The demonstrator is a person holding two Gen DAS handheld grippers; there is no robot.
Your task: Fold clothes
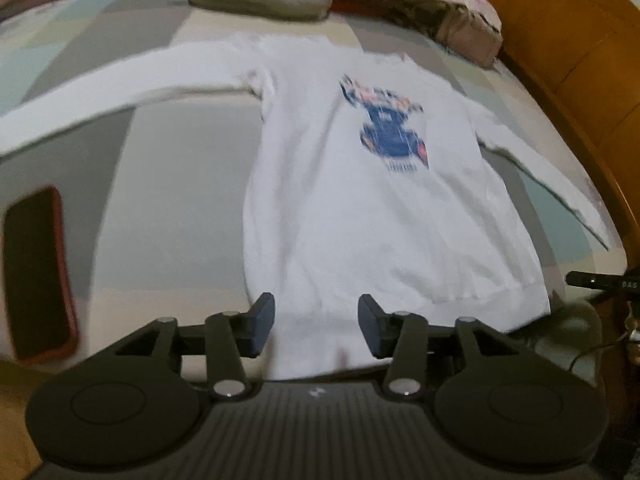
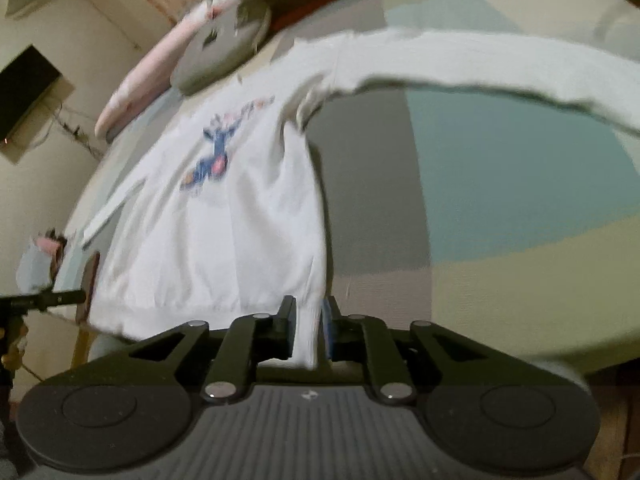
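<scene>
Both tools work the hem of the shirt (image 1: 360, 208) spread flat on the bed (image 1: 180, 208): right tool (image 2: 308, 332) pinches a hem corner, left tool (image 1: 316, 326) is spread over the hem and, I judge, must close on it before any fold.

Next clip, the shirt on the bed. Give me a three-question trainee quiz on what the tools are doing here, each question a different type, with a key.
1. True or false: the left tool is clamped on the hem of the white sweatshirt.
2. Multiple choice: the right tool grips the sweatshirt at (a) a sleeve cuff, (b) the collar, (c) the bottom hem corner.
3. Fill in: the dark flat thing with a red edge at the left of the left wrist view is a ____, lying on the bed cover.

Key: 1 false, its jaws stand open around the hem; 2 c; 3 phone, probably, though it is blurred.
</scene>
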